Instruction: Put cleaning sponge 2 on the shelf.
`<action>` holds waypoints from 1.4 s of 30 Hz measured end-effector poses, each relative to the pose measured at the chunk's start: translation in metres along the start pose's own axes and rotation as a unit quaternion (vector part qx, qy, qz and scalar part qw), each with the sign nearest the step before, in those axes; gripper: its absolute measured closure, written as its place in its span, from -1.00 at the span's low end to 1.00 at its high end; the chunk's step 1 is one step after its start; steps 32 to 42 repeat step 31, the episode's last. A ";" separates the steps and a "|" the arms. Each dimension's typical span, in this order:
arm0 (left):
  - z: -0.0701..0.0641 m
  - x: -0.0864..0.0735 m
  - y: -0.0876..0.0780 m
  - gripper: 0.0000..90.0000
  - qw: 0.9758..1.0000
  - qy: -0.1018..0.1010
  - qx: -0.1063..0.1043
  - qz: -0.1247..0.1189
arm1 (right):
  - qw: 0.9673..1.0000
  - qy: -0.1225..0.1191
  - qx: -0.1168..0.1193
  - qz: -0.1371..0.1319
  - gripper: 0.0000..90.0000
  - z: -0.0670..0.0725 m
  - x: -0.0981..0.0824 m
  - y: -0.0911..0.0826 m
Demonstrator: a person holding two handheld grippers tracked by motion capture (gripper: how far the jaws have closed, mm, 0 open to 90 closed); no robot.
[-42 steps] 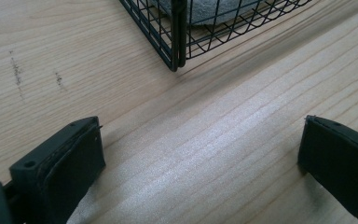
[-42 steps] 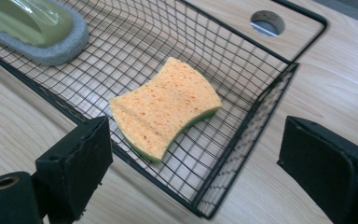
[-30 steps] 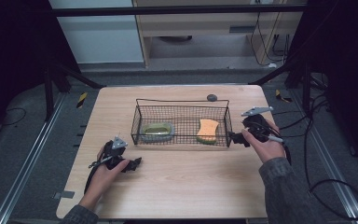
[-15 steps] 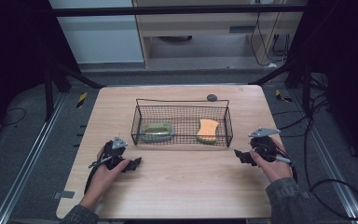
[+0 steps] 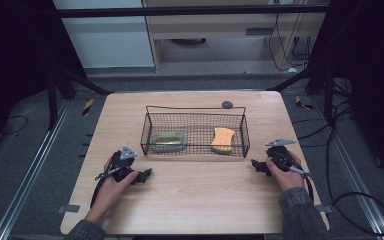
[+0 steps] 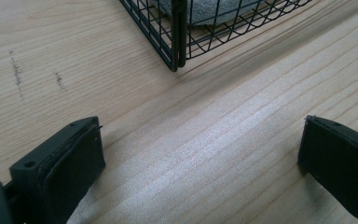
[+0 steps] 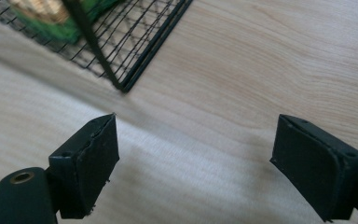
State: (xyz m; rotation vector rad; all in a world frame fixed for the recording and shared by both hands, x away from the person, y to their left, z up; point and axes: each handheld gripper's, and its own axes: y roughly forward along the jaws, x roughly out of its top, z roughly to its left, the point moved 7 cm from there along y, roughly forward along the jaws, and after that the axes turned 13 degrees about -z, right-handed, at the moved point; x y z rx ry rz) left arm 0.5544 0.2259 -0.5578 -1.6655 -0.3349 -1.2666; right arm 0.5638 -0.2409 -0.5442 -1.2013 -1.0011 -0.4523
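Since the earlier frame, the right gripper [image 5: 258, 166] has come down from beside the right end of the wire basket [image 5: 196, 150] and now rests low on the wooden table [image 5: 200, 195], a little in front of the basket's near right corner. The left gripper [image 5: 145, 175] has not changed its place; it lies on the table in front of the basket's near left corner. Both pairs of jaws stand spread wide, and only bare wood is seen between them. In the left gripper view, the basket corner [image 6: 175, 51] is ahead of the jaws and apart from them, with something grey-green behind the mesh. In the right gripper view, the other corner [image 7: 121, 84] is also ahead and not touched, and behind the wires a yellow and green sponge [image 7: 51, 14] shows. From the high view, the basket stands in the middle of the table and contains two things: a green dish [image 5: 169, 140] in its left half and the sponge [image 5: 223, 140] in its right half, well apart from each other. Behind the basket, near the far edge, a small dark round object [image 5: 227, 104] lies on the table.
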 end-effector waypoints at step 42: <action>0.000 0.000 0.000 -1.00 1.000 0.000 -0.001 0.000 | 0.999 0.006 -0.035 -0.037 -0.83 -0.001 -0.007 0.016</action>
